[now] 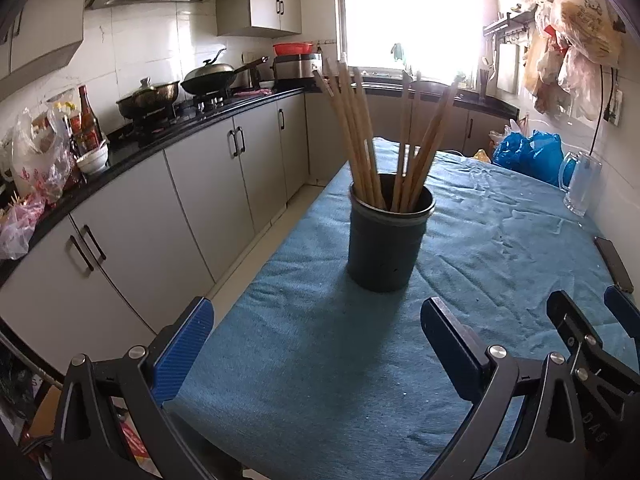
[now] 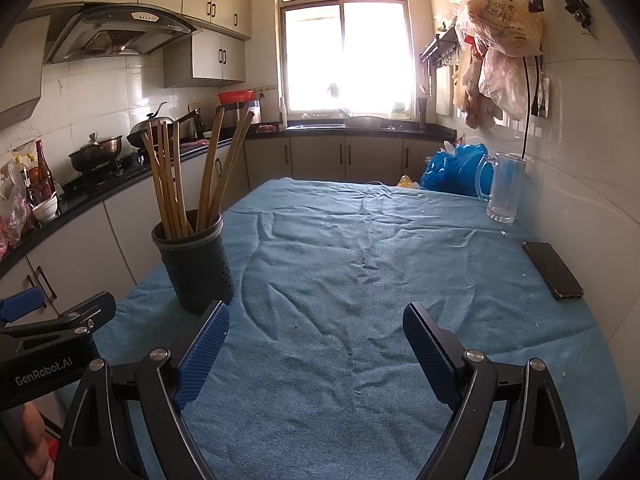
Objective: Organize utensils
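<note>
A kitchen worktop under blue cloth carries one dark cup near its left edge, holding about nine chopsticks. Both tools, left and right, gape empty.

Each hand-held gripper is a black frame with triangular cut-outs and round silver screws at its joints. The left hand-held gripper and the right hand-held gripper both carry blue ribbed finger pads. At the lower left of the right wrist view, white "GenRobot.AI" lettering marks a black body.
</note>
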